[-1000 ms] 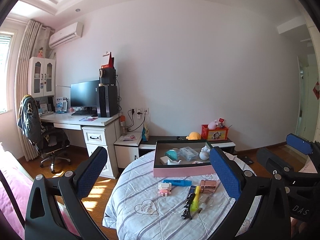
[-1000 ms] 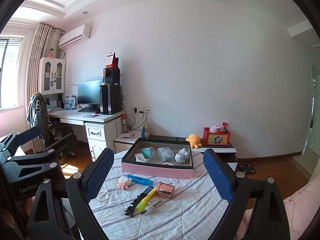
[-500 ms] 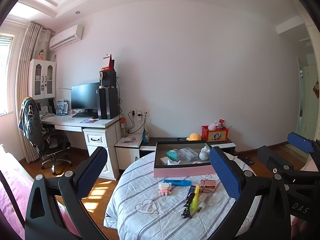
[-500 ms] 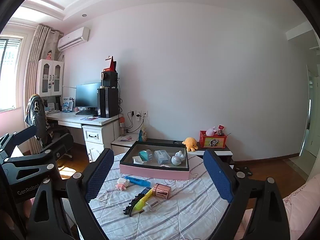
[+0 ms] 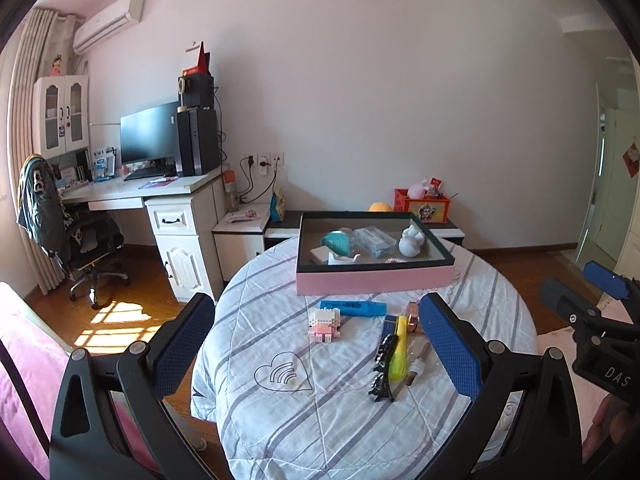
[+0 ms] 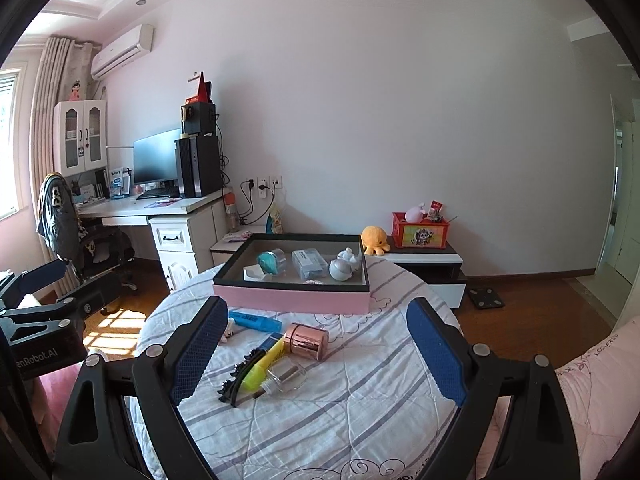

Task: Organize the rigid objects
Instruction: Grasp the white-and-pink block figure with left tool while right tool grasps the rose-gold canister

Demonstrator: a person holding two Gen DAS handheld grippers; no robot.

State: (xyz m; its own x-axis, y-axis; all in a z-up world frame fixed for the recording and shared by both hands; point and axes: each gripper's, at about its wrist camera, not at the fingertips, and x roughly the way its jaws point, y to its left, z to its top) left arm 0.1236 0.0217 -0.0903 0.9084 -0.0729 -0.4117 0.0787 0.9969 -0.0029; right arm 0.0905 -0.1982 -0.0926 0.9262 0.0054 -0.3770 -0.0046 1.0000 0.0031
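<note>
While both tongs, left [image 5: 316, 344] and right [image 6: 314, 350], hang released and empty over the near counter [image 6: 360, 412], the loose things, like the copper tin [image 6: 306, 341] beside the clear bottle [image 6: 285, 376], may roll off if nudged before reaching the far pink tray [image 6: 292, 300].

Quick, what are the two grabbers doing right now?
Left gripper: open, holding nothing.
Right gripper: open, holding nothing.
</note>
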